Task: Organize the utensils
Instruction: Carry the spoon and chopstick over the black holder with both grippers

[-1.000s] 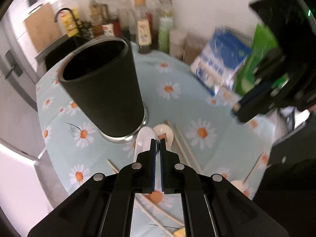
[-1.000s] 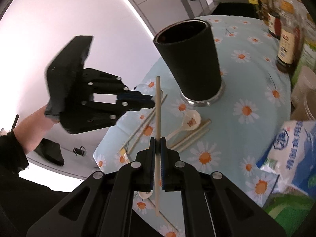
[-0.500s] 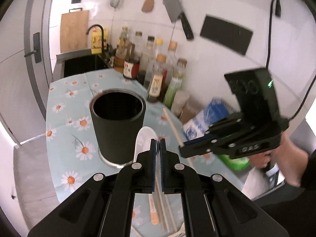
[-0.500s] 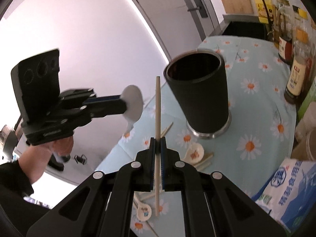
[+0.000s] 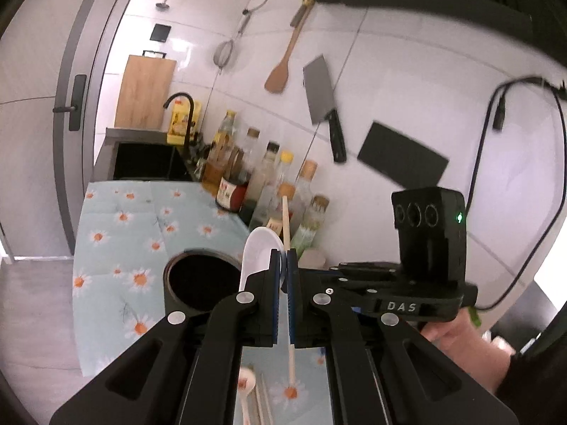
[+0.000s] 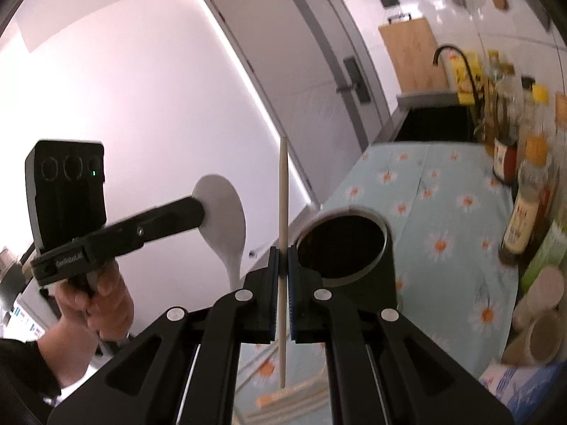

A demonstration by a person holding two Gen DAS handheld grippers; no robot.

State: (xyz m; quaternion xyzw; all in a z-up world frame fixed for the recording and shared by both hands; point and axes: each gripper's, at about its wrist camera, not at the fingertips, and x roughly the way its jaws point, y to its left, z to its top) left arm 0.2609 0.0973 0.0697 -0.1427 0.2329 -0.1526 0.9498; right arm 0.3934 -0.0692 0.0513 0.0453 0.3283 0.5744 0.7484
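Utensils are held aloft above the tabletop (image 5: 106, 219), which is covered by a pale blue cloth printed with orange-centred daisies. The left tool (image 5: 282, 258) is clamped on a white ceramic soup spoon (image 5: 257, 255), whose bowl rises above the blue-lined pads; from the right wrist view the same spoon (image 6: 223, 219) hangs with its handle pointing down from the black fingers. The right tool (image 6: 282, 253) is closed on a single pale wooden chopstick (image 6: 282, 212), held nearly upright, with its ends showing above and below the jaws. A tall black cylindrical holder (image 6: 349, 248) with a metal base stands on the tabletop just below and beyond both tools, its mouth open and dark. Glass condiment bottles (image 5: 248, 177) line the tabletop's far edge against the white tiled wall. More chopsticks and another spoon (image 5: 244, 386) lie on the cloth at the tabletop's near edge, beneath the left tool.
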